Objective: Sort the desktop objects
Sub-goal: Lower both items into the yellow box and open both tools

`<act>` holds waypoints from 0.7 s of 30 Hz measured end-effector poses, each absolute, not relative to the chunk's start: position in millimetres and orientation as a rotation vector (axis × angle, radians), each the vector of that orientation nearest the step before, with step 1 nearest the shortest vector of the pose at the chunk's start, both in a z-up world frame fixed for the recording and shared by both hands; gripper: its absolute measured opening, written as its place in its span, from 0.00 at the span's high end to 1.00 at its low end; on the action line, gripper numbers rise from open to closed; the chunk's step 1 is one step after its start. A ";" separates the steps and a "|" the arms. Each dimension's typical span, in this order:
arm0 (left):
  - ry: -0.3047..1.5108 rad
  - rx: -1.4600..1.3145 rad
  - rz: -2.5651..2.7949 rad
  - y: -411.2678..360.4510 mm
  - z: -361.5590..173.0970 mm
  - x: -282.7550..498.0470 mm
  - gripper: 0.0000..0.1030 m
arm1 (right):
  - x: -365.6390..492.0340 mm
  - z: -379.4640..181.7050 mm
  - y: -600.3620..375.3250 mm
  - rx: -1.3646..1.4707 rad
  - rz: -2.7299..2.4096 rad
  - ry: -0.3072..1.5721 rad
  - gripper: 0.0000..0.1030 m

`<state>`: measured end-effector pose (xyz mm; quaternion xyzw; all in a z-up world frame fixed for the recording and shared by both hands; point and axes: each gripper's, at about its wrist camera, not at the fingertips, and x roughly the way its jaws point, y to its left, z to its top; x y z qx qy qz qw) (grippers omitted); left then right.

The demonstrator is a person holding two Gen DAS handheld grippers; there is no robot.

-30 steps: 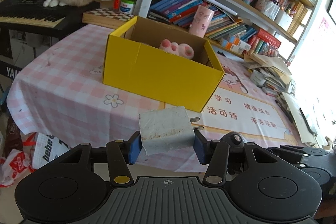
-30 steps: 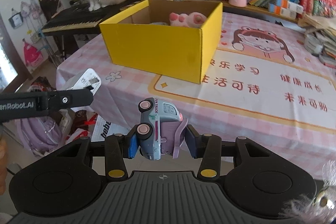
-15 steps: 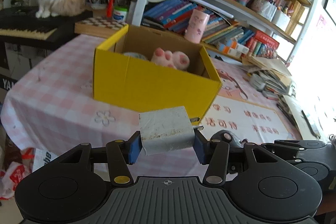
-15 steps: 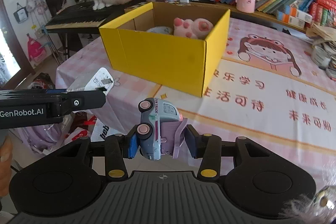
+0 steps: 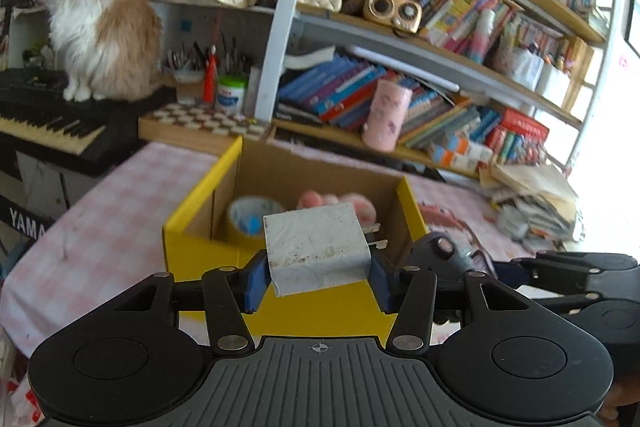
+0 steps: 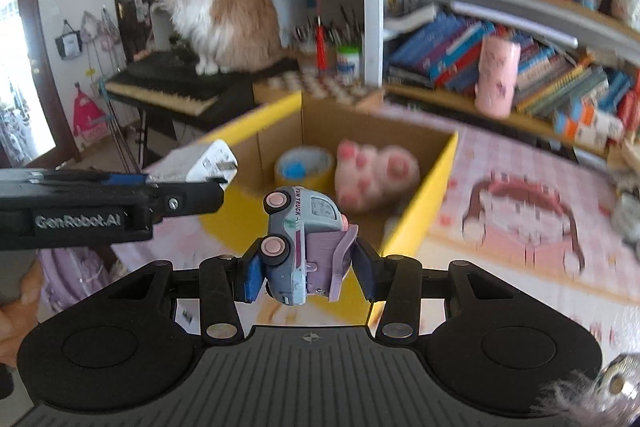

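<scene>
Over yellow box (image 5: 320,311): charger (image 5: 316,251), toy truck (image 6: 300,247).

Scuffed matt plastic charger (image 5: 316,247), glossy plastic toy truck (image 6: 298,247), yellow cardboard box (image 5: 320,311), checked cloth tablecloth (image 5: 100,211)

In the right wrist view, the box (image 6: 416,195) sits mid-frame on the table (image 6: 520,235); inside it, the tape roll (image 6: 304,167) lies left of the plush paw (image 6: 376,175); the cat (image 6: 224,23) sits upper left on the keyboard (image 6: 172,87).
</scene>
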<state>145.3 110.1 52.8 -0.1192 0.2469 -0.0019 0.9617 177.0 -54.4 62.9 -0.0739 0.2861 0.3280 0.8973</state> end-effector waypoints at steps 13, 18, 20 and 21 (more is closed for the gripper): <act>0.485 -0.200 0.116 114.6 51.9 205.7 0.51 | 261.6 67.8 -29.7 -0.261 0.794 0.541 0.59; 0.517 -0.172 0.150 117.0 46.9 226.9 0.51 | 284.9 49.7 -10.8 -0.342 0.833 0.571 0.59; 0.545 -0.155 0.157 117.2 41.5 235.6 0.51 | 291.9 41.0 -5.3 -0.377 0.857 0.591 0.59; 0.561 -0.145 0.159 116.8 38.0 239.9 0.51 | 295.6 35.6 -2.1 -0.402 0.879 0.610 0.59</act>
